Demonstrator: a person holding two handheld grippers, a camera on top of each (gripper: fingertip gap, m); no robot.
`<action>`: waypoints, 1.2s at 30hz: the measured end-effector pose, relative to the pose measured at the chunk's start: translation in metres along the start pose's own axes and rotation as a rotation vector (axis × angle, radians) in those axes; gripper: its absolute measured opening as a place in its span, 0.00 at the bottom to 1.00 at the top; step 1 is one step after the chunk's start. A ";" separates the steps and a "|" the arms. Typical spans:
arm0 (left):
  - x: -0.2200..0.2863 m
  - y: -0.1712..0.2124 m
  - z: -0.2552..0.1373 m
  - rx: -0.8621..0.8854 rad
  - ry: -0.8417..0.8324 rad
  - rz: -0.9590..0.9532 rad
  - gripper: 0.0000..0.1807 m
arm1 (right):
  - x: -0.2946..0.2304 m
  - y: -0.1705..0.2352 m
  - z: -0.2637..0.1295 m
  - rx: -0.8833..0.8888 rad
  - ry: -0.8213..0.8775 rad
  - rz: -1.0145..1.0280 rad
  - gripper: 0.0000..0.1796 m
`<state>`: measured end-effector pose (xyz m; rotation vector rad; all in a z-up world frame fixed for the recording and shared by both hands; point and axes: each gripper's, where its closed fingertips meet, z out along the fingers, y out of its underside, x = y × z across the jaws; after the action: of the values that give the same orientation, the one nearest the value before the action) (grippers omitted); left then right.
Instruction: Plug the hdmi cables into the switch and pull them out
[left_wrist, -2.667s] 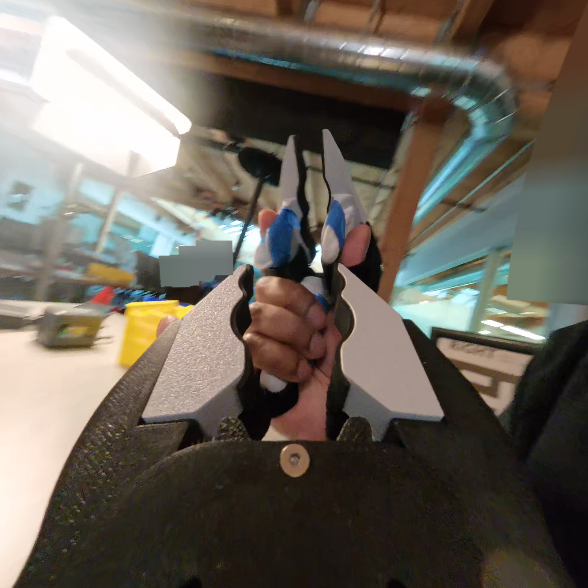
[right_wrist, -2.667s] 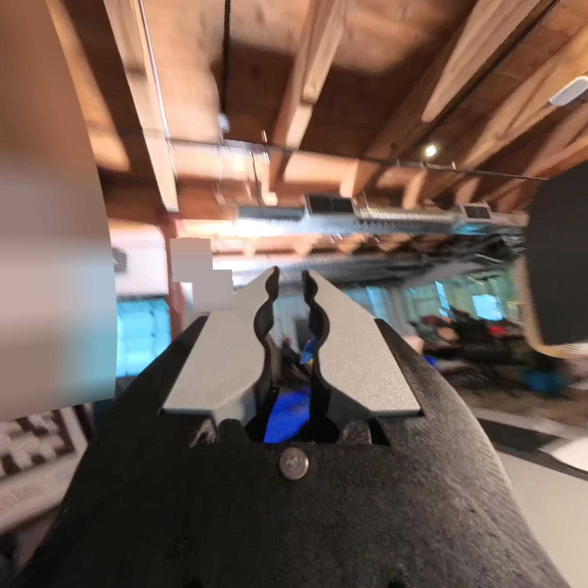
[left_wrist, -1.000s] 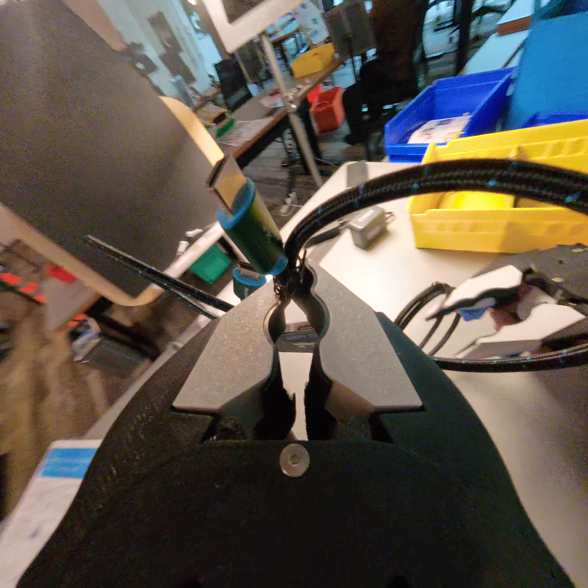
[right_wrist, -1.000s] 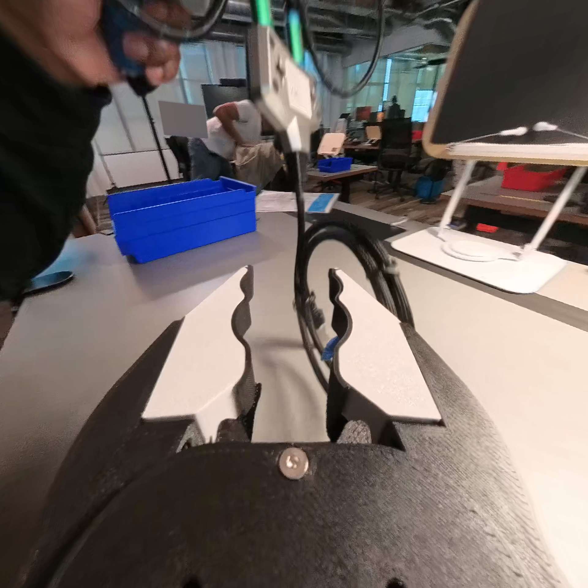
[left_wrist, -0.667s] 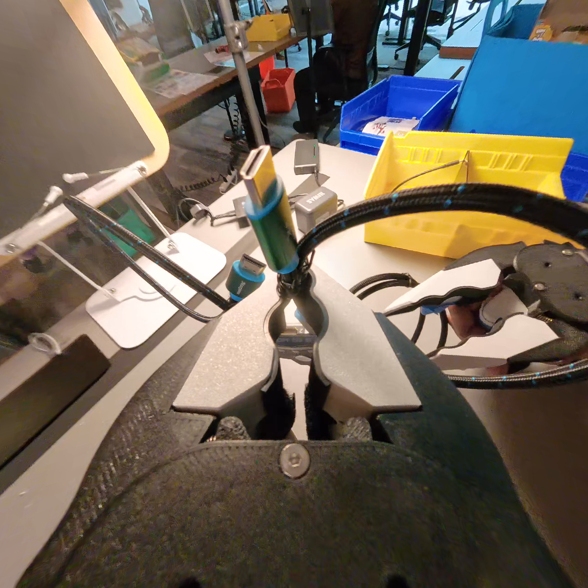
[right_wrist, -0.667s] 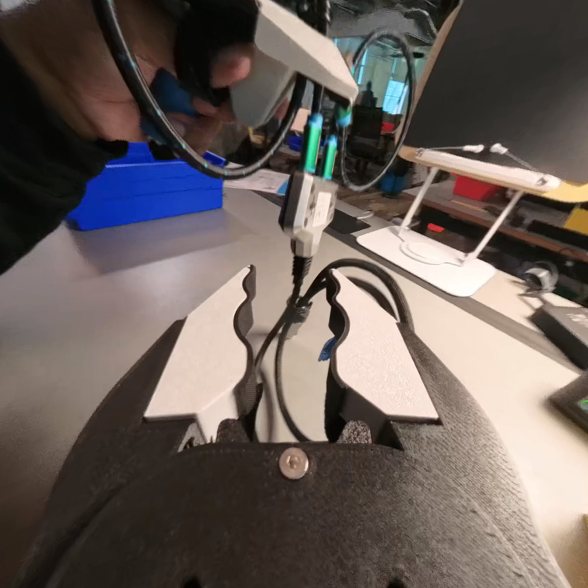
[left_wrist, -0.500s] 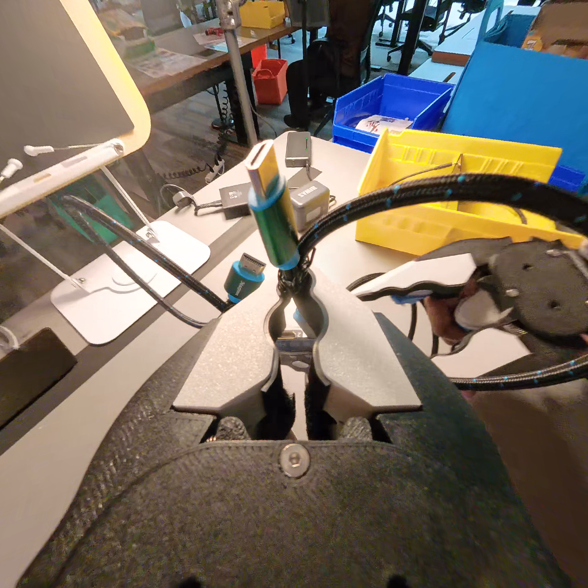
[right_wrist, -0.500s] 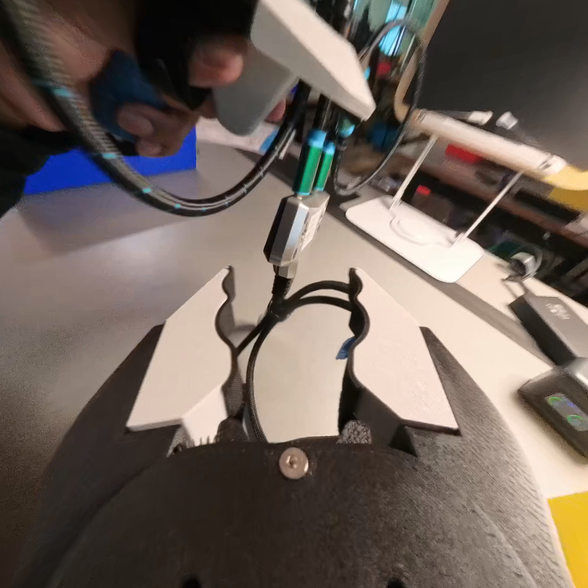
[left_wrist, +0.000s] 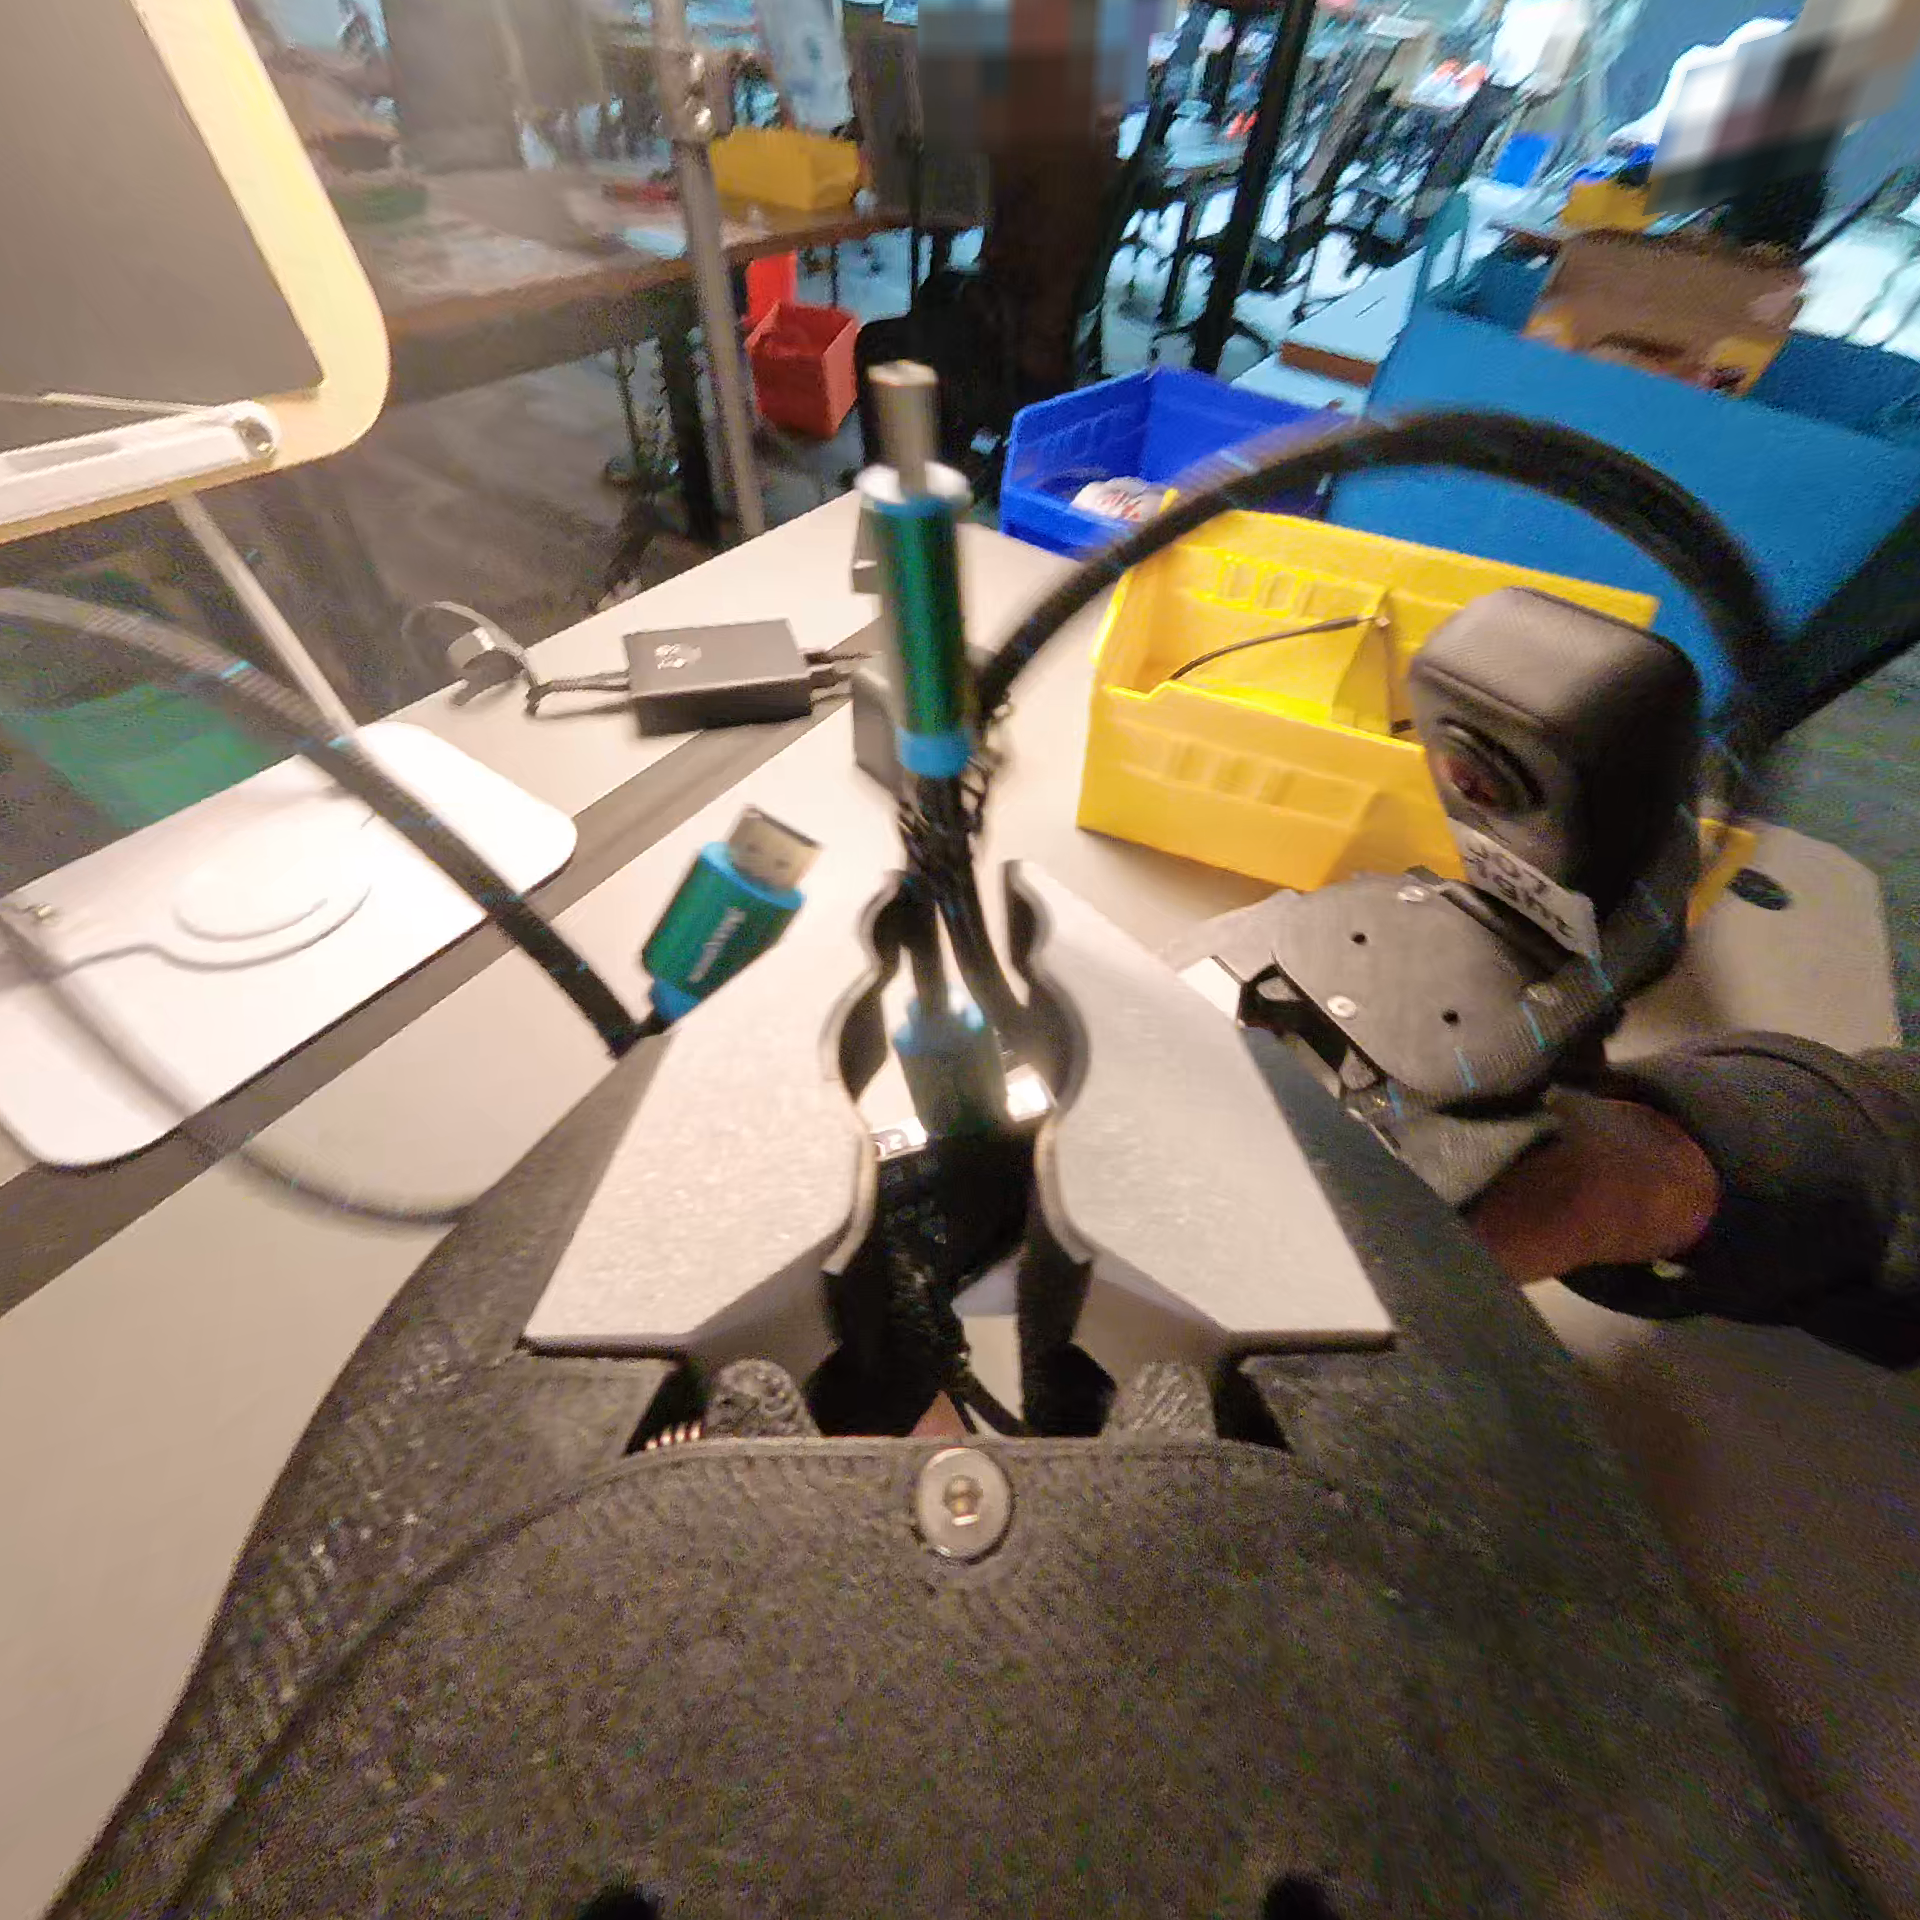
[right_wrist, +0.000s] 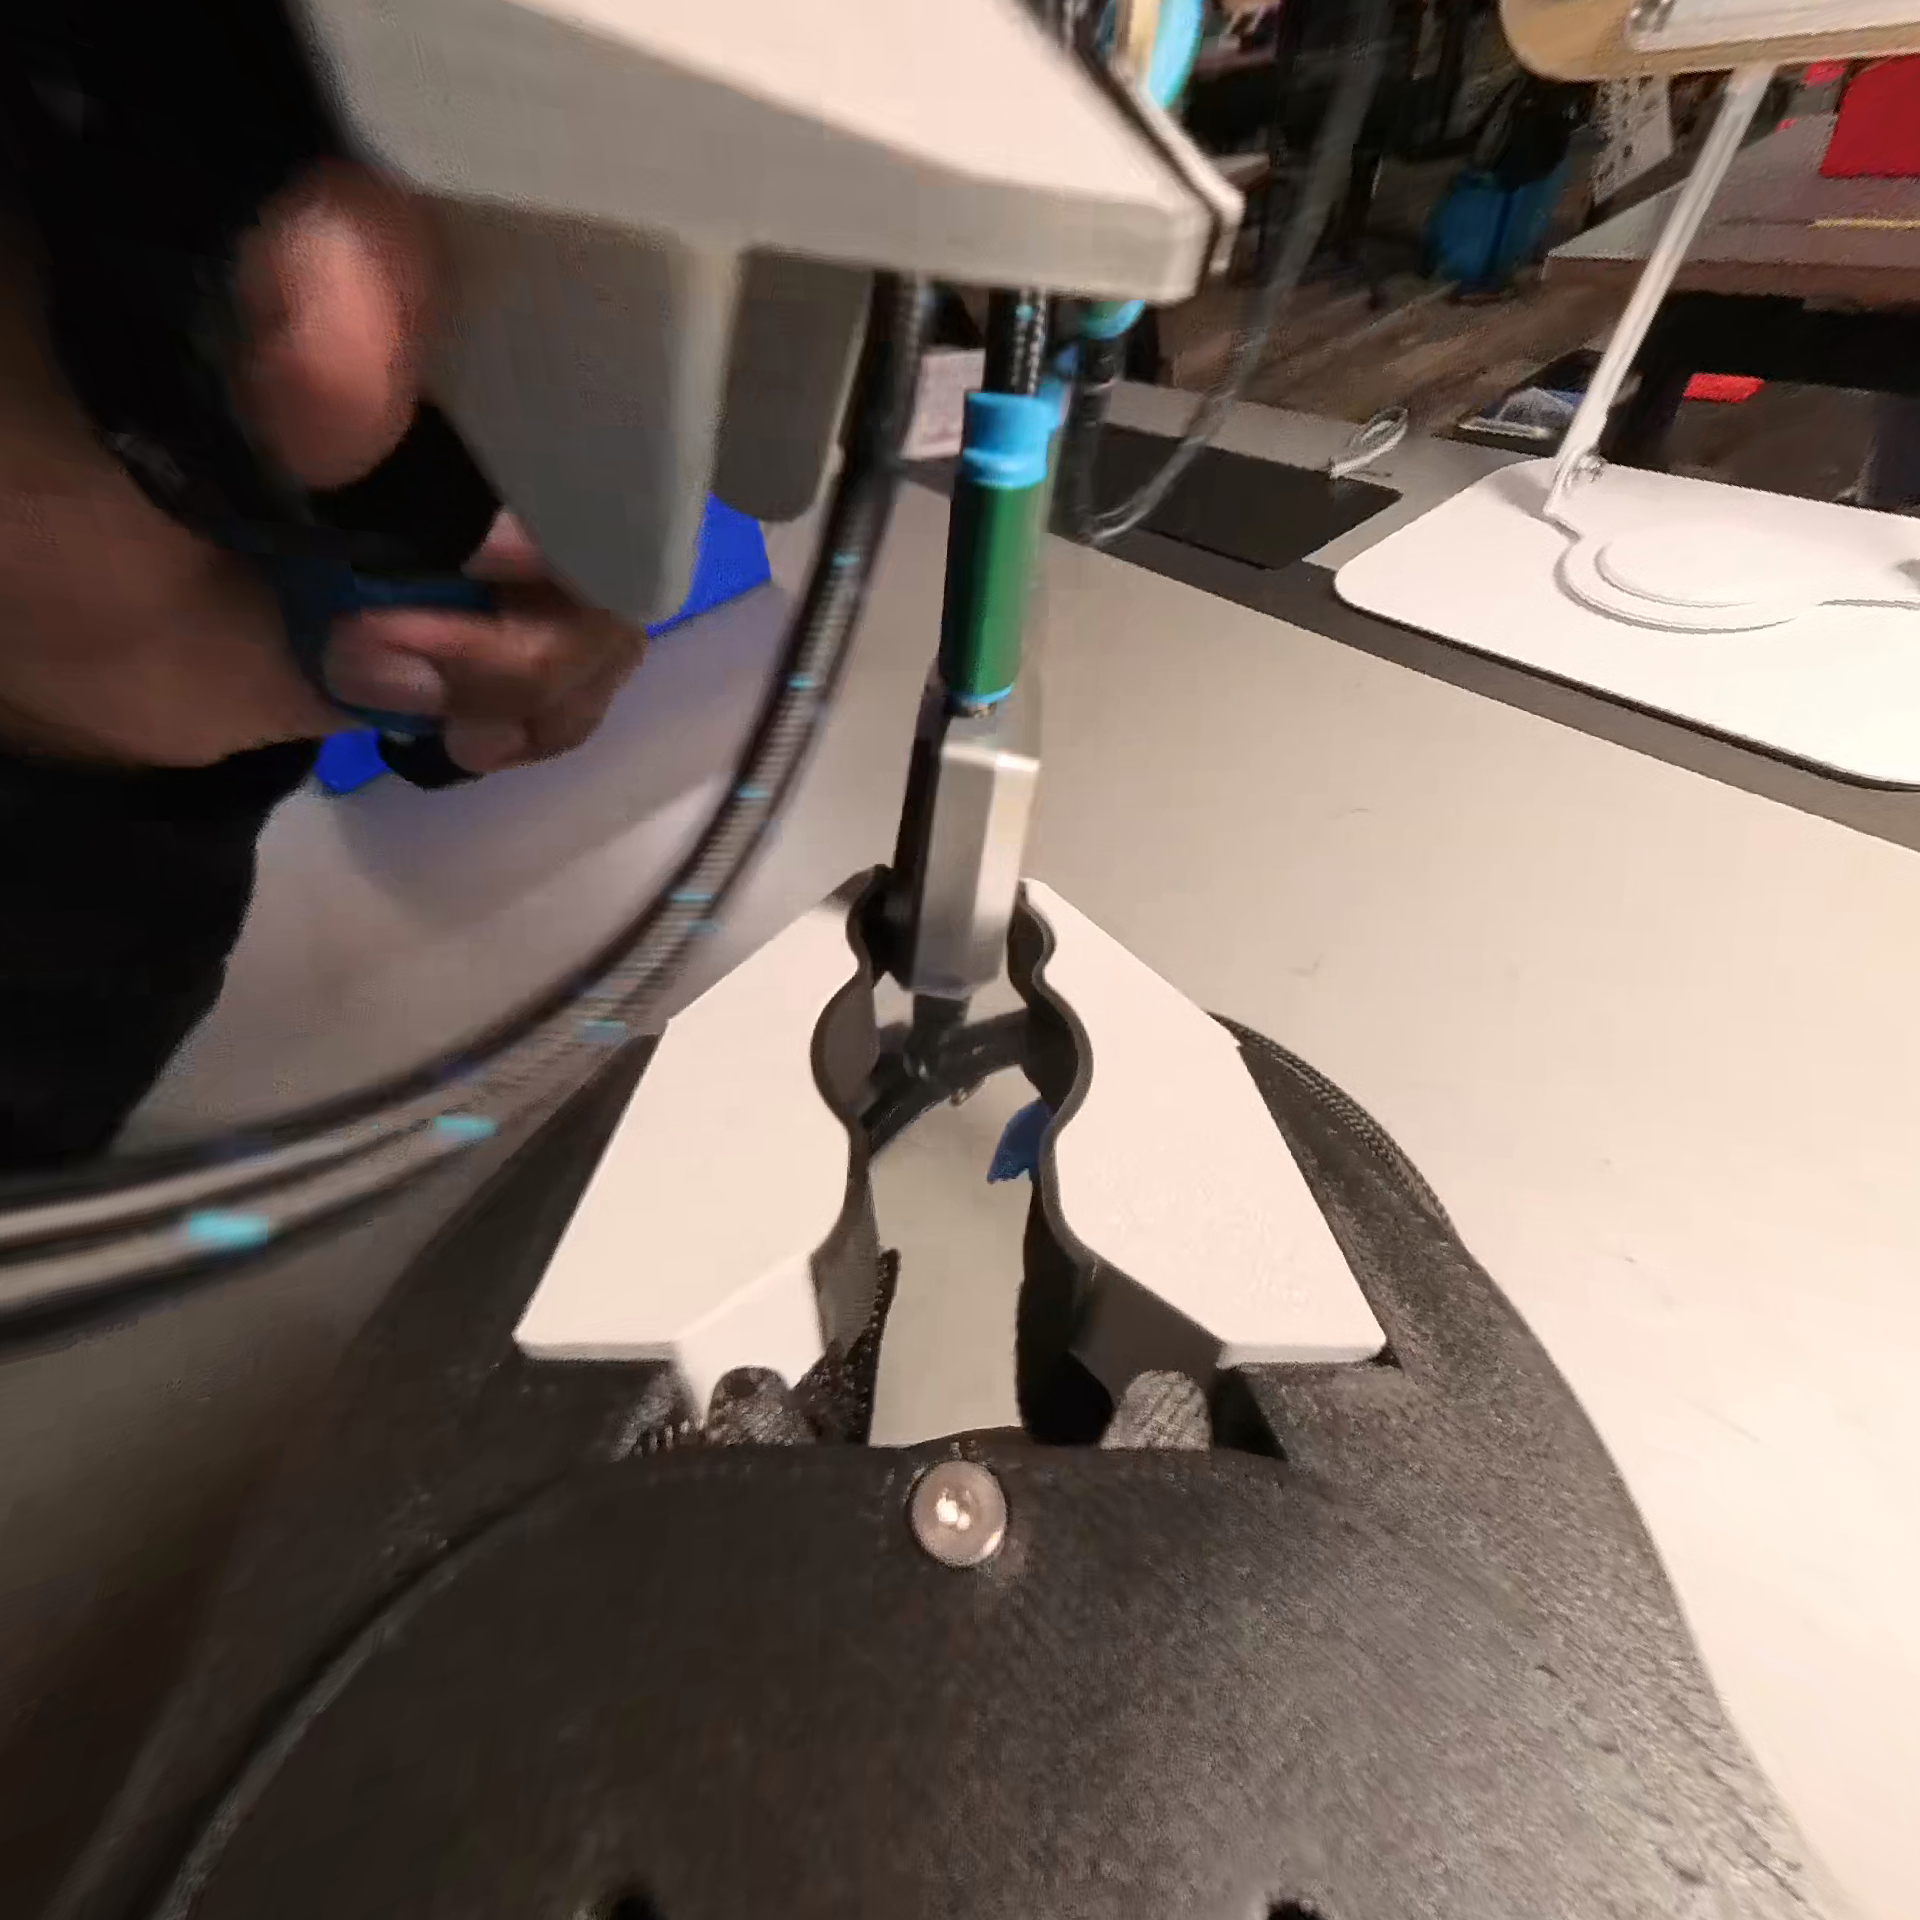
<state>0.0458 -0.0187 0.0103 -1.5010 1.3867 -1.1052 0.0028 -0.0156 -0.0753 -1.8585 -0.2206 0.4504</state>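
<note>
My left gripper (left_wrist: 954, 894) is shut on a bundle of black braided HDMI cables (left_wrist: 940, 831) and holds them above the table. One green plug (left_wrist: 920, 623) stands up beyond the fingertips. A second green plug (left_wrist: 722, 925) hangs free to the left. In the right wrist view a green plug (right_wrist: 992, 582) goes down into the top of the small silver switch (right_wrist: 971, 862). My right gripper (right_wrist: 943, 914) is shut on the switch from both sides. The left gripper's grey finger (right_wrist: 779, 156) is right above it. The right gripper's black body (left_wrist: 1455, 987) shows at the right.
A yellow bin (left_wrist: 1299, 707) and a blue bin (left_wrist: 1132, 436) stand at the back of the grey table (right_wrist: 1455, 1039). A black adapter box (left_wrist: 717, 675) lies near a white stand base (left_wrist: 260, 914) that carries a dark screen (left_wrist: 135, 208). A cable loops left of my right gripper (right_wrist: 623, 997). The tips of one gripper are about 10 cm away from the tips of the other.
My right gripper was wide open under the hanging switch and has now moved up and shut on it. My left gripper has kept its hold on the cables and come lower.
</note>
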 end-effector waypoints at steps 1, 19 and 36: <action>0.002 0.000 -0.003 0.030 0.029 0.009 0.20 | 0.001 -0.001 -0.002 0.018 -0.021 0.036 0.12; 0.006 0.051 -0.037 0.446 0.420 -0.527 0.35 | -0.040 -0.037 -0.035 0.395 -0.505 0.405 0.11; -0.071 0.056 -0.089 0.210 -0.018 -0.256 0.11 | -0.016 -0.012 -0.042 0.014 -0.032 -0.268 0.21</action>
<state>-0.0576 0.0484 -0.0219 -1.5576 1.0488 -1.3459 0.0060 -0.0545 -0.0492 -1.7772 -0.4806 0.2956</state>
